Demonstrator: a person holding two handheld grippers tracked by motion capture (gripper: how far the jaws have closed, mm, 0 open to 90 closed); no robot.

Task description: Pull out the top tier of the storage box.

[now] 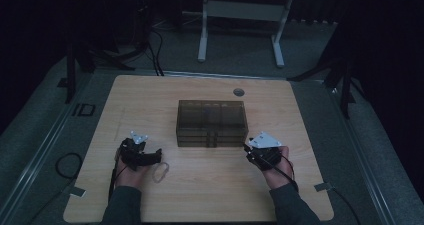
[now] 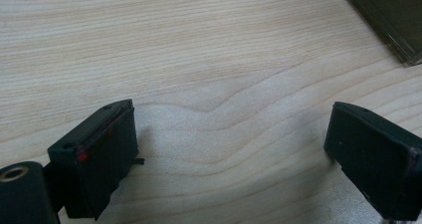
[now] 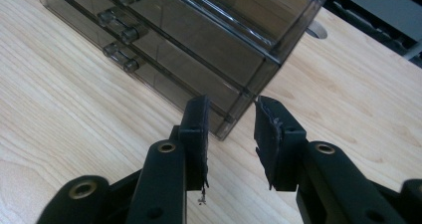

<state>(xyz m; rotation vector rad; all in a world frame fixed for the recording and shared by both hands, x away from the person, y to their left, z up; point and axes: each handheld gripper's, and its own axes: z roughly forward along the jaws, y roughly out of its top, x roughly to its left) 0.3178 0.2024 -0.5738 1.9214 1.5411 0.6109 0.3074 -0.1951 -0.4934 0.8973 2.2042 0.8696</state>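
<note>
A smoky see-through drawer box (image 1: 211, 123) stands in the middle of the wooden table (image 1: 200, 195). Its drawer fronts carry small round knobs (image 3: 130, 34) and face the person. My left gripper (image 1: 156, 157) lies left of the box, pointing right. Its jaws stand wide open over bare wood (image 2: 231, 129), and a corner of the box (image 2: 393, 20) shows far off. My right gripper (image 1: 246, 148) sits at the box's front right corner. In the right gripper view its jaws (image 3: 230, 112) are partly apart, with that corner (image 3: 226, 127) just beyond the tips and no pad pressing on it.
A small pale loop (image 1: 161, 172) lies on the table just right of the left hand. A round cable hole (image 1: 239, 92) sits behind the box. Beyond the table's far edge stand a white frame (image 1: 240, 12) and floor cables (image 1: 155, 55).
</note>
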